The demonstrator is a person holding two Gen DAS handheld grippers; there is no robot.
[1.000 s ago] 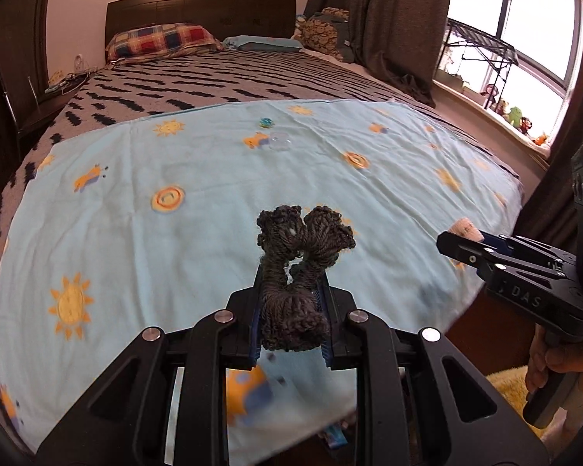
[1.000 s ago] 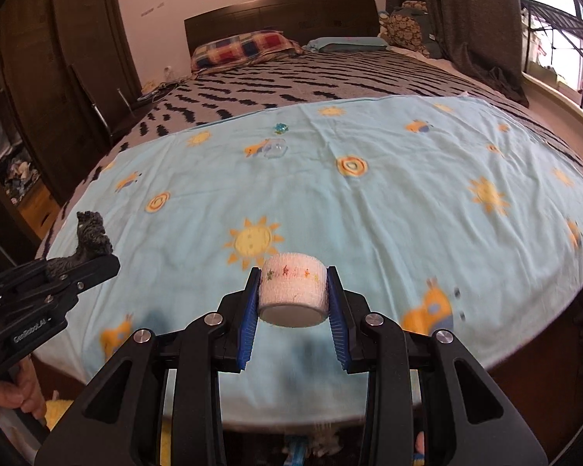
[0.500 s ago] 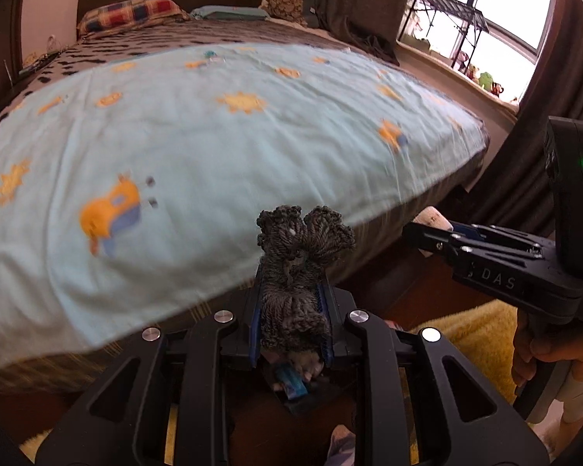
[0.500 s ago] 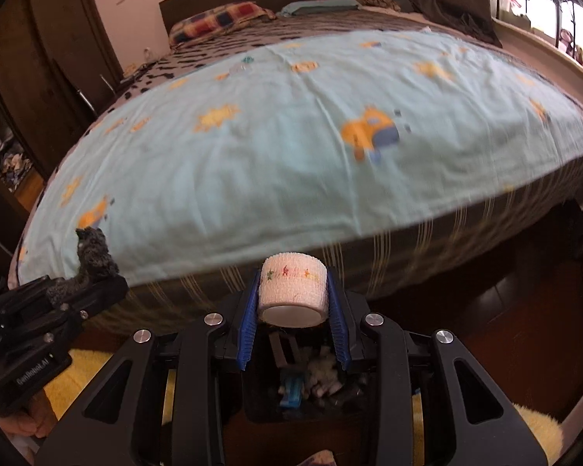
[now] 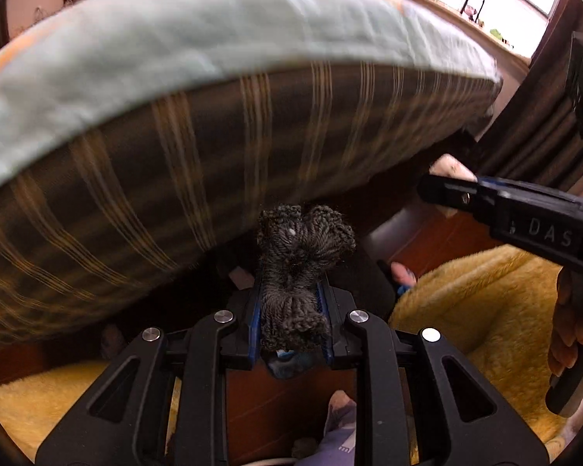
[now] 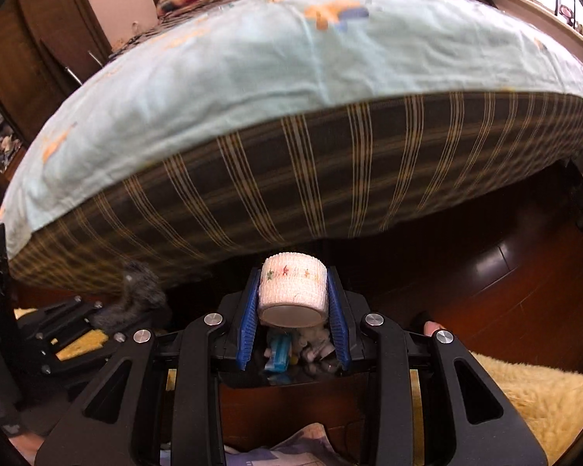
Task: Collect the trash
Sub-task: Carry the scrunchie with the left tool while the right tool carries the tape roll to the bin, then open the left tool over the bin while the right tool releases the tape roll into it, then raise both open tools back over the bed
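Note:
My left gripper [image 5: 291,310] is shut on a dark grey knitted yarn bundle [image 5: 299,256], whose frilled top sticks up past the blue pads. A white bandage roll [image 6: 293,291] with a band of small coloured stars sits clamped in my right gripper [image 6: 293,303]. Both grippers point steeply down beside the bed's foot. Beneath them lies a dark bin [image 6: 291,378] holding blue and white scraps [image 6: 280,353]. The right gripper [image 5: 439,190] also shows from the side in the left wrist view, and the left gripper [image 6: 109,320] shows with its yarn in the right wrist view.
The bed's plaid side [image 6: 311,178] with a light blue sheet [image 6: 252,62] looms just ahead. A yellow fluffy rug [image 5: 474,310] covers the dark wooden floor [image 6: 505,291] on both sides. A hand [image 5: 575,310] grips the right tool's handle. Dark curtains [image 5: 532,128] hang at right.
Both grippers have dropped from above the bed's top to below its edge, tilting downward. The bin with scraps and the rug have come into view. Each grip is unchanged.

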